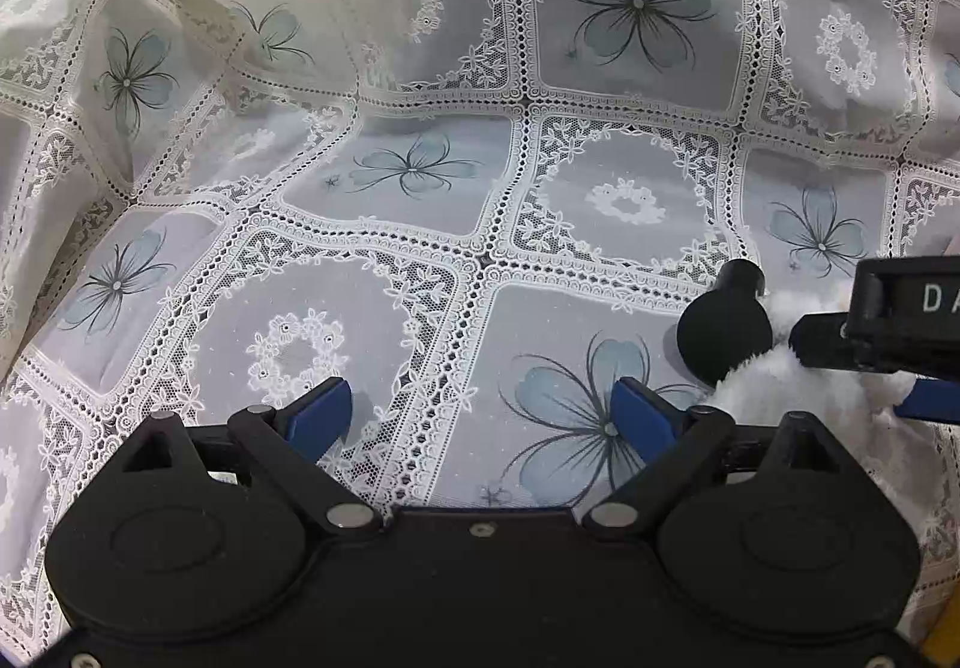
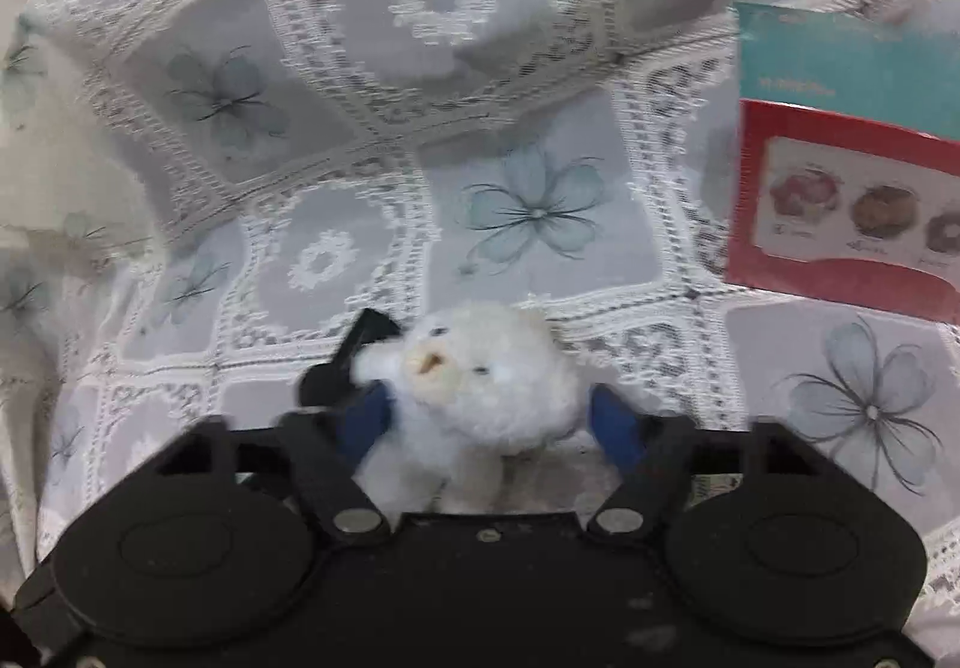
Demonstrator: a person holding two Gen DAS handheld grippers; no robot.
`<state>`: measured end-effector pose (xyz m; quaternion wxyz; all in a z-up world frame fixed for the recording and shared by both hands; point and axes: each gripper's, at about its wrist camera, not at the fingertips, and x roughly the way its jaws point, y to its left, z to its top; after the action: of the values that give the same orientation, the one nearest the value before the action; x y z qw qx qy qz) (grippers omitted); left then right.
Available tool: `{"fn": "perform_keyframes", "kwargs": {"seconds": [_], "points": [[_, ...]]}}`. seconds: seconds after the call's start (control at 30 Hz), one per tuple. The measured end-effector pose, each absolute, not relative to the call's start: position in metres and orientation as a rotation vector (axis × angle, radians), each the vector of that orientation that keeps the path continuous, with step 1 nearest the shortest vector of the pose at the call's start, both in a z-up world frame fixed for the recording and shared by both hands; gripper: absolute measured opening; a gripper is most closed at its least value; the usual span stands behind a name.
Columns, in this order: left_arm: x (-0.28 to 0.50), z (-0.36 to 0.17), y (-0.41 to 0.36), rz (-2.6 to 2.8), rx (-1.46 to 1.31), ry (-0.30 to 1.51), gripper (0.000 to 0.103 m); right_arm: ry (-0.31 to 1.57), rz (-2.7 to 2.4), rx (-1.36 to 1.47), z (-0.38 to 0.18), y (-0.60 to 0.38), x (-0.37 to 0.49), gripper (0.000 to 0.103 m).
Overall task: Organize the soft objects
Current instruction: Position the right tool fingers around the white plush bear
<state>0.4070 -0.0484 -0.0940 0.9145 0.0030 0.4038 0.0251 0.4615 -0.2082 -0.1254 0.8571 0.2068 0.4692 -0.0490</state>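
A white fluffy plush toy [image 2: 480,386] with a small beige muzzle sits between the blue fingers of my right gripper [image 2: 486,428], which is shut on it above the lace tablecloth [image 2: 540,68]. A black round part [image 2: 336,374] sticks out at the toy's left. In the left wrist view the same toy [image 1: 798,386] and its black part [image 1: 723,335] show at the right edge, with the right gripper's black body over them. My left gripper [image 1: 477,416] is open and empty above the tablecloth [image 1: 420,248].
A red and teal box [image 2: 840,176] with food pictures lies on the cloth at the right in the right wrist view. The floral lace cloth rises in folds at the back left [image 1: 120,38] in the left wrist view.
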Motion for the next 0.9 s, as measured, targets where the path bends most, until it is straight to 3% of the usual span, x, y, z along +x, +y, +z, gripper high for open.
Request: {"fn": "perform_keyframes", "kwargs": {"seconds": [0.17, 0.37, 0.53, 0.67, 0.9], "points": [[0.408, -0.094, -0.047, 0.041, -0.001, 0.837, 0.09, 0.989, -0.098, 0.387, -0.118, -0.207, 0.466, 0.046], [0.408, -0.094, -0.047, 0.041, -0.001, 0.84, 0.09, 0.97, -0.192, 0.188, -0.106, -0.217, 0.465, 0.046], [0.409, -0.094, -0.046, 0.04, -0.004, 0.84, 0.09, 0.895, -0.21, 0.077, -0.111, -0.222, 0.455, 0.057], [0.408, -0.094, -0.047, 0.04, -0.005, 0.841, 0.09, 0.852, -0.196, 0.051, -0.125, -0.214, 0.449, 0.083], [0.409, -0.094, -0.047, 0.038, -0.004, 0.845, 0.09, 0.839, -0.161, 0.048, -0.132, -0.211, 0.448, 0.081]]}}
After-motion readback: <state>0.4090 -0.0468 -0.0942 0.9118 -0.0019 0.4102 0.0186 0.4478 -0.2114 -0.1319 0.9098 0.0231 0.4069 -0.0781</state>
